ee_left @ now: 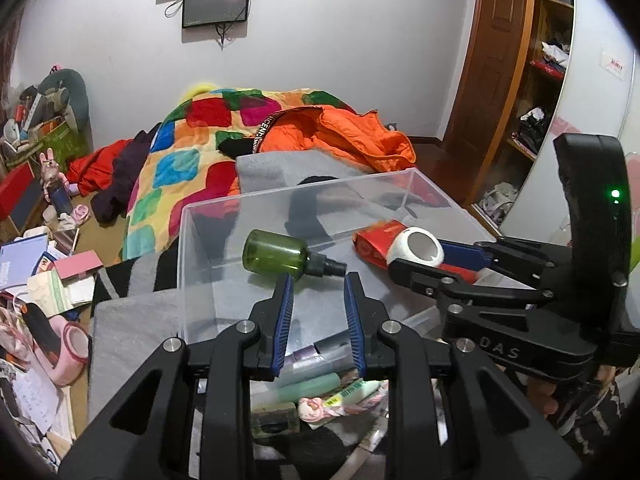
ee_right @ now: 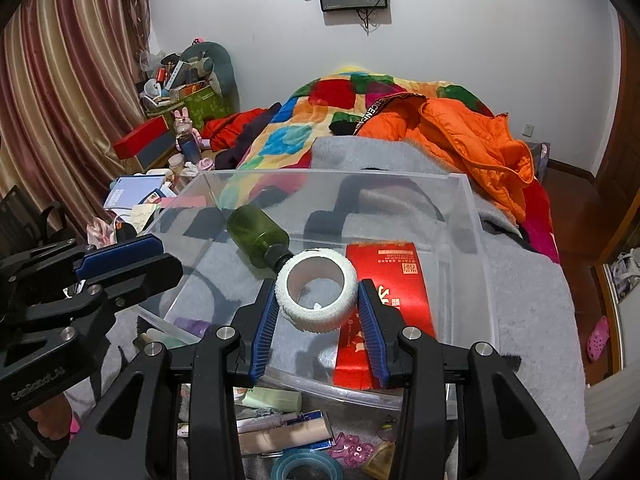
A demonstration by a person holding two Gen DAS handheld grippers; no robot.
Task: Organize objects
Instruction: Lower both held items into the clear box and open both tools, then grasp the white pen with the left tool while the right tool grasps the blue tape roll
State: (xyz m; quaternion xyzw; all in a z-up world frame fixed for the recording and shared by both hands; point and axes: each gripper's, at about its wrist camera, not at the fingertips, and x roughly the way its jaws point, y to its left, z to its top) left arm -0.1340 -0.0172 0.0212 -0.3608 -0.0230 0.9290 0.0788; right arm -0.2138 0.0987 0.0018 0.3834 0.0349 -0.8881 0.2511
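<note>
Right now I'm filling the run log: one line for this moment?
left tool: at green bottle's neck, grip unclear | right tool: shut on white tape roll | clear bin: bottle, red packet inside

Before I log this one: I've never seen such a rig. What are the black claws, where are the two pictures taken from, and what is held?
No robot here: a person carries two hand-held grippers, each with a fisheye camera looking along its blue-padded fingers. The left gripper stands open near a green spray bottle lying in a clear plastic bin. The right gripper is shut on a white tape roll, above a red packet in the bin. The bin sits on a grey blanket on the bed.
</note>
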